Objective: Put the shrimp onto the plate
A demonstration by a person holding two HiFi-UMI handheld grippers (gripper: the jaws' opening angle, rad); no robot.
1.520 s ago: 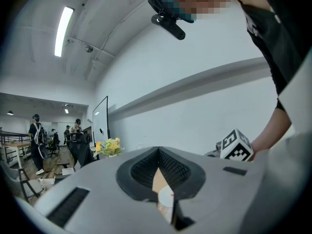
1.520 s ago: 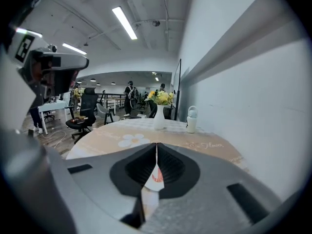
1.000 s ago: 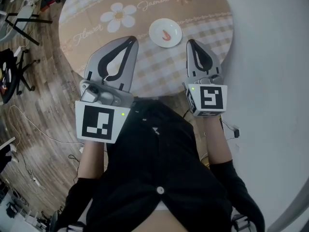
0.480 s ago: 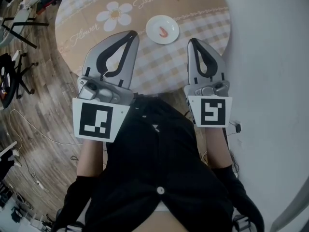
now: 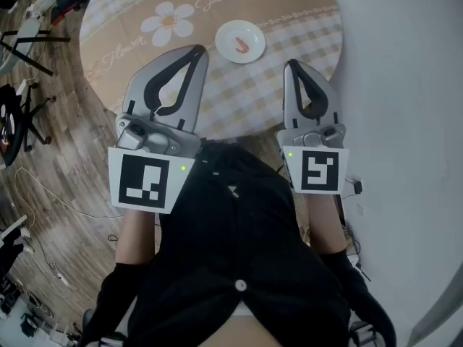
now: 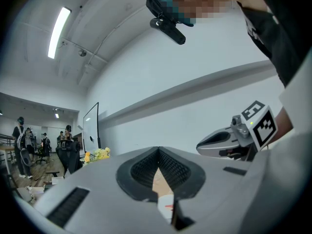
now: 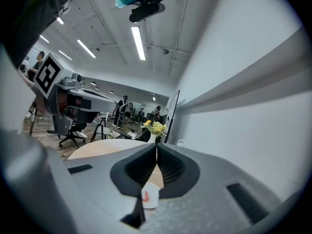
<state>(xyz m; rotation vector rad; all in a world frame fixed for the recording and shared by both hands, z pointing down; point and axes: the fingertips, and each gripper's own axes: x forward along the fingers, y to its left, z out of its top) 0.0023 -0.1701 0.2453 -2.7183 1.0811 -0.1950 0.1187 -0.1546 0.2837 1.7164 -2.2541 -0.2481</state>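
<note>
A small white plate (image 5: 240,41) sits on the round table (image 5: 304,27), and an orange shrimp (image 5: 241,45) lies in its middle. My left gripper (image 5: 197,51) is held near the table's front edge, left of the plate, shut and empty. The right gripper (image 5: 290,65) hangs right of the plate, nearer the person, also shut with nothing in it. In the left gripper view the plate (image 6: 165,204) peeps through the gap behind the closed jaws; in the right gripper view the plate (image 7: 149,196) with the shrimp (image 7: 146,197) shows the same way.
The tablecloth bears a daisy print (image 5: 168,24) and checked bands. Wooden floor, chair legs and cables (image 5: 29,49) lie to the left; a pale wall (image 5: 405,85) runs along the right. The person's black top (image 5: 231,251) fills the lower middle.
The table and plate have slid slightly up and left in the head view. Both grippers stay shut, held close to the body.
</note>
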